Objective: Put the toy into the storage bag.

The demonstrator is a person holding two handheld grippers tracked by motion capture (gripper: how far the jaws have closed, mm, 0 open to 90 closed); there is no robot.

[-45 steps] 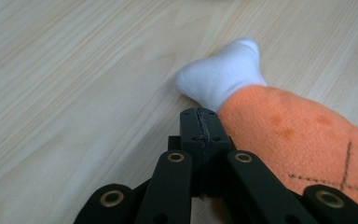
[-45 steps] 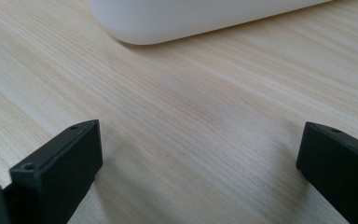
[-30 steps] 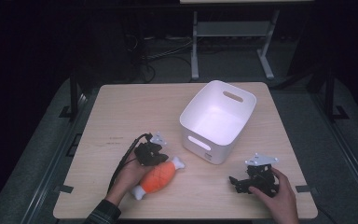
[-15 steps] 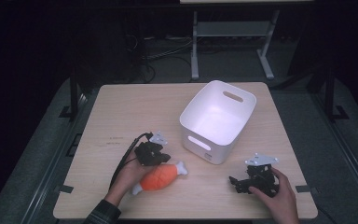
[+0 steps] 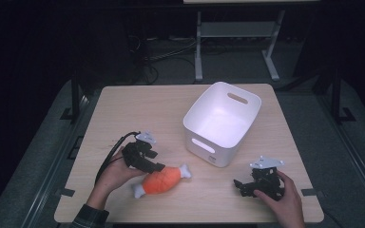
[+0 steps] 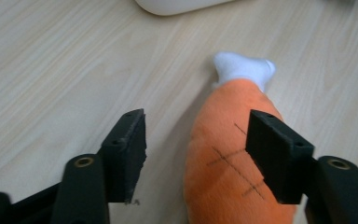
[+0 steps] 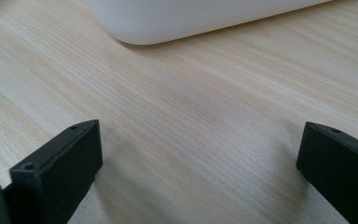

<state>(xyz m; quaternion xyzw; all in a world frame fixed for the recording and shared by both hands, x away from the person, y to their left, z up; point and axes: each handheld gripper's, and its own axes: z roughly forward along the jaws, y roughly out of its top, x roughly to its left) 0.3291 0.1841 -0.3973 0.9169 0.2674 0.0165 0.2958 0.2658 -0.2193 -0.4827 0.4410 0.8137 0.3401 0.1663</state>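
Dim workshop behind, pale wooden table (image 5: pixel 123 109) in front. Lying flat near the table's front edge: an orange plush drumstick (image 5: pixel 164 180), just short of the white bin (image 5: pixel 209 147) and apart from it. Long axis slanted in the high view, from a white end at the lower left to a white knob (image 5: pixel 185 171) at the upper right, toward the bin.

Poised just beside the toy's upper-left flank: the left gripper (image 5: pixel 154 166), by far the nearer of the two. Jaws just been opening, now released and gripping nothing. Seen along those jaws in the left gripper view (image 6: pixel 196 135): drumstick (image 6: pixel 233 177) running straight ahead, knob (image 6: pixel 244 69) at the far end, so spanned across its short width. Not centred, though: body crowded against and under the right-hand jaw, bare wood before the left-hand one, no pad pressing.

Resting well apart at the front right: the right gripper (image 5: pixel 241 186), jaws spread wide over bare table (image 7: pixel 200 149), holding nothing, bin wall (image 7: pixel 191 18) ahead.

Probably called for next: a small sideways shift toward the toy's side to centre the body before closing. Likely risk otherwise: a pinch on plush at one edge only.
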